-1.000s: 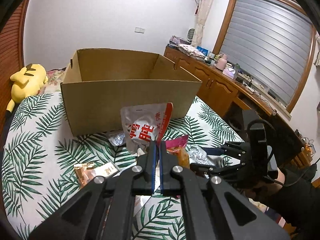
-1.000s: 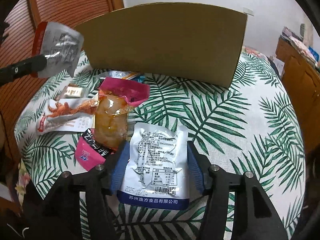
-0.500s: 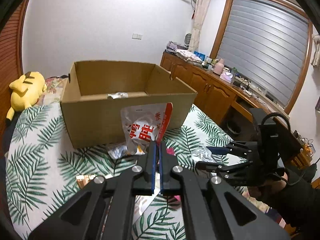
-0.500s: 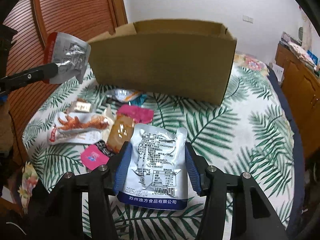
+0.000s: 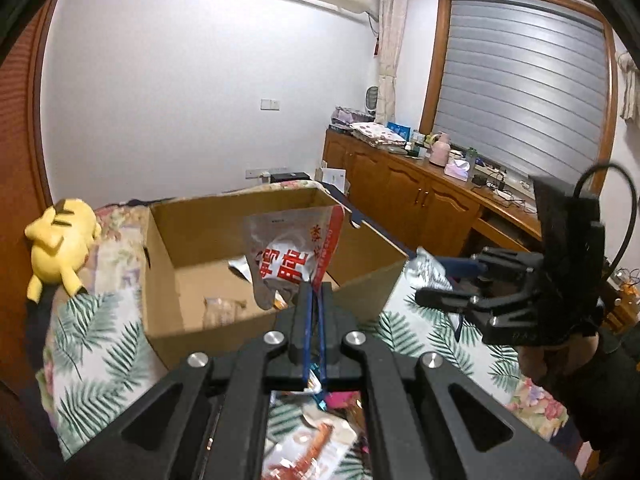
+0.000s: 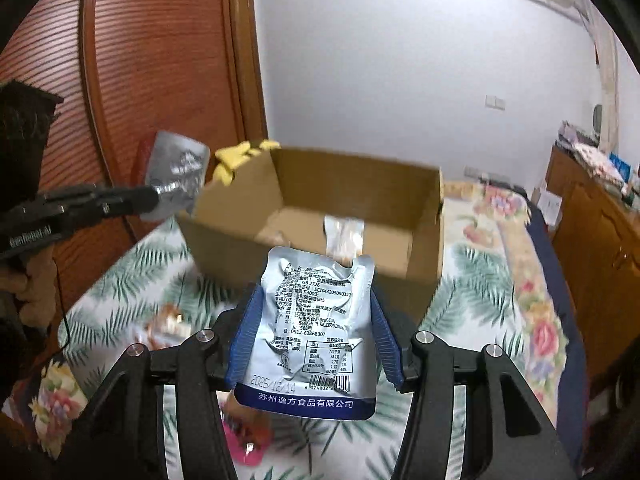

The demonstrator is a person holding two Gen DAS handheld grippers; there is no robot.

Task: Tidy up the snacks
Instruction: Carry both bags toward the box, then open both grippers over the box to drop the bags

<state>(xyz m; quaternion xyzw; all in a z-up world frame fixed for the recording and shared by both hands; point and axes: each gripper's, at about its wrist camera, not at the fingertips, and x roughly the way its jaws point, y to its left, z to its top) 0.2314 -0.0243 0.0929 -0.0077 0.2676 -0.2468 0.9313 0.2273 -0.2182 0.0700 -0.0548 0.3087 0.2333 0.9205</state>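
Packets [image 5: 224, 308] in box [image 5: 160, 248] blurred; table snacks [image 5: 312, 444] cropped.

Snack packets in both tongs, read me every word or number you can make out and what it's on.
"苏州逸方食品有限公司", "2025/12/14", "0512-63868307": silver pouch in the right tongs.
"鸭肫": white-and-red packet in the left tongs.
"GenRobot AI": left tongs' body, blurred.
Remaining fine print: too small.

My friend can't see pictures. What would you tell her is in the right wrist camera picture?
The right gripper holds a silver snack pouch up in front of an open cardboard box on a palm-leaf tablecloth. At the left, the left gripper holds another silver packet beside the box.
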